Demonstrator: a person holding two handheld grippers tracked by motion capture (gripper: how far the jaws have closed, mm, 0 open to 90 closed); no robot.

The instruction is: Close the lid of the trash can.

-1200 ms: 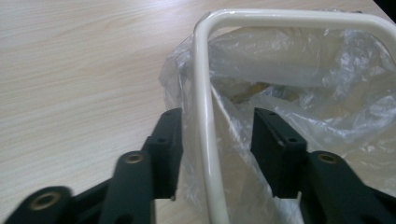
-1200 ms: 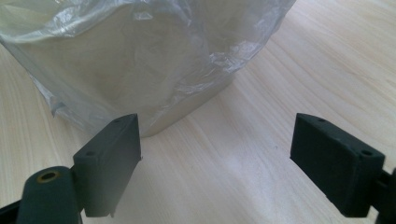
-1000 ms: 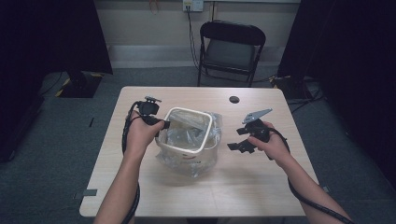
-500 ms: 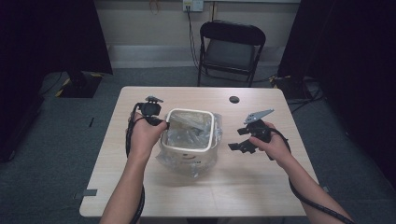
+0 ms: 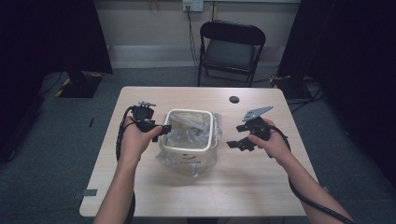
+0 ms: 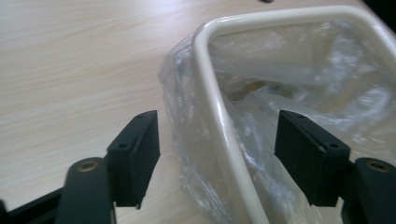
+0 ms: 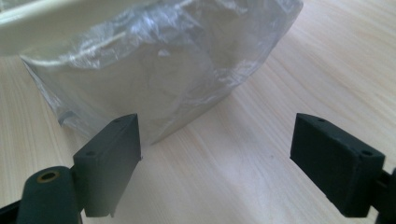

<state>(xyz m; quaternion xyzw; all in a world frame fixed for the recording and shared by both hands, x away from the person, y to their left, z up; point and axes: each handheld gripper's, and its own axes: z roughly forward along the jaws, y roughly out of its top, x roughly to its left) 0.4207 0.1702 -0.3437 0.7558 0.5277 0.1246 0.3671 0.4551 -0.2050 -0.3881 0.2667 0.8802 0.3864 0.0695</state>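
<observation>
The bin (image 5: 189, 135), cream-rimmed and lined with a clear plastic bag (image 5: 187, 161), stands at the middle of the table (image 5: 261, 186). The left gripper (image 5: 161, 130) sits at the bin's 9 o'clock. Its jaws have just been opening and now stand apart, straddling the near rim (image 6: 219, 126) and the bag fold without pressing either; the grip is released. The right gripper (image 5: 236, 143) hangs at the bin's 3 o'clock, clear of it, jaws wide and empty, aimed at the bagged side wall (image 7: 159, 79) near the table top.

Judgement: the left hand is the nearer; the rim runs between its jaws from 6 toward 12 o'clock, so a straight close would retake the rim and bag. The right must first travel toward 9 o'clock.
</observation>
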